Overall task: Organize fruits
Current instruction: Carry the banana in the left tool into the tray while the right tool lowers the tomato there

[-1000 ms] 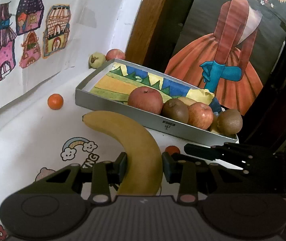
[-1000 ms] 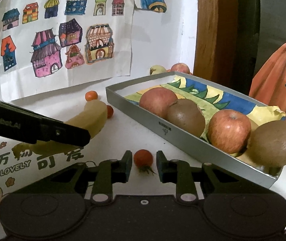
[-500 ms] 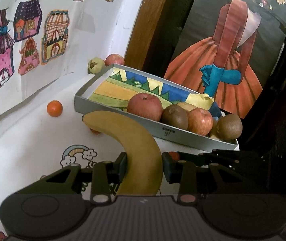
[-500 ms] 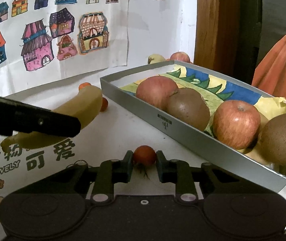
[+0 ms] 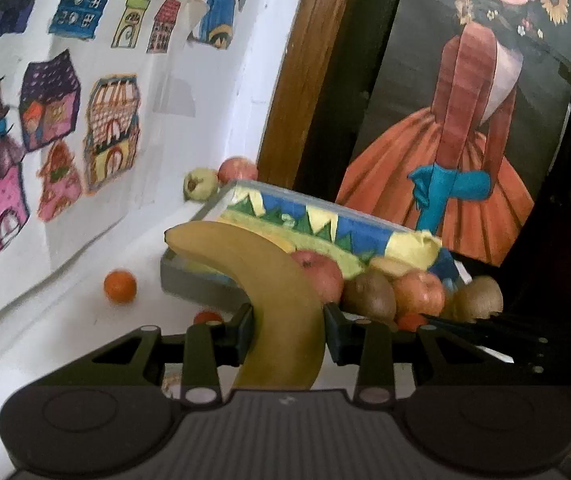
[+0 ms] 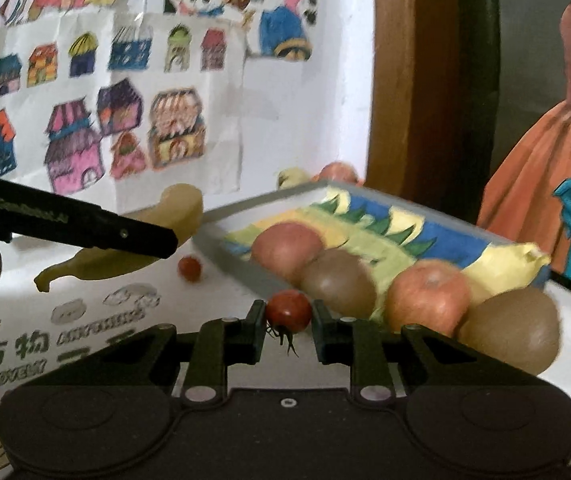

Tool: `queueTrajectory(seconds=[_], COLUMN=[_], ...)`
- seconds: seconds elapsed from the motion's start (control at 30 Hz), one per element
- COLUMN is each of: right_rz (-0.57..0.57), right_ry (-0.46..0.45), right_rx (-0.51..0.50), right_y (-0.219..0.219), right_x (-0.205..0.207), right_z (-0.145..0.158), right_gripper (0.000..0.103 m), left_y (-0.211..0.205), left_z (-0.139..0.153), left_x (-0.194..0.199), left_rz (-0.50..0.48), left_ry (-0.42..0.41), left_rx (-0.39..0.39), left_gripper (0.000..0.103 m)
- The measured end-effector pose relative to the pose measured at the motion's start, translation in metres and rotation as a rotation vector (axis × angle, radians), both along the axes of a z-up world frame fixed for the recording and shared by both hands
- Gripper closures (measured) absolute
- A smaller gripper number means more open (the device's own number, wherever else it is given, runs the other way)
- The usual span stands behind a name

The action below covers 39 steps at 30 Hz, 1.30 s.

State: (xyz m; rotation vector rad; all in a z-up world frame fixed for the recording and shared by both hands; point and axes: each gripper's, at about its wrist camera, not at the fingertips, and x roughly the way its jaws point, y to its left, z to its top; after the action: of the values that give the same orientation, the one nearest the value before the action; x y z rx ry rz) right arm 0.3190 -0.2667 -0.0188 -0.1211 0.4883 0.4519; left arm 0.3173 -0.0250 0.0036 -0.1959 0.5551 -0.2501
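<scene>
My left gripper [image 5: 288,334] is shut on a yellow banana [image 5: 269,280], held in the air with its tip over the near left corner of the grey tray [image 5: 201,286]. My right gripper [image 6: 288,330] is shut on a cherry tomato [image 6: 288,312], lifted just in front of the tray [image 6: 245,268]. Two apples [image 6: 285,250] and two kiwis [image 6: 337,284] lie along the tray's near side on a coloured cloth [image 6: 385,236]. The right wrist view also shows the banana [image 6: 173,216] behind a left finger [image 6: 85,228].
On the white table lie an orange [image 5: 120,286], another cherry tomato [image 6: 189,268], and a pale fruit [image 5: 199,184] with an apple [image 5: 237,168] behind the tray by the wall. Drawings cover the wall; a wooden frame [image 5: 297,72] and a painting [image 5: 465,120] stand behind.
Both grippers have risen from the table toward the tray. The right one closed on the cherry tomato and lifted it. The banana now hangs over the tray's corner.
</scene>
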Motion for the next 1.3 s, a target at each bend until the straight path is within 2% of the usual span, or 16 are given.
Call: queueTrajectory(seconds=[0.27, 0.47, 1.3], right_rz=[-0.081, -0.103, -0.126], right_ry=[-0.027, -0.019, -0.02], right_rx=[0.006, 0.008, 0.007], right_y=[-0.02, -0.025, -0.016], right_x=[0.022, 0.029, 0.075], right_z=[0.001, -0.007, -0.009], right_gripper=[0.077, 0.077, 0.077], left_y=[-0.004, -0.008, -0.013], left_z=[-0.008, -0.021, -0.034], left_x=[0.033, 0.049, 0.067], left_rz=[0.028, 0.037, 0.048], left_ry=[-0.05, -0.045, -0.018], left_rx=[-0.029, -0.03, 0.027], left_gripper=[0.062, 0.062, 0.061])
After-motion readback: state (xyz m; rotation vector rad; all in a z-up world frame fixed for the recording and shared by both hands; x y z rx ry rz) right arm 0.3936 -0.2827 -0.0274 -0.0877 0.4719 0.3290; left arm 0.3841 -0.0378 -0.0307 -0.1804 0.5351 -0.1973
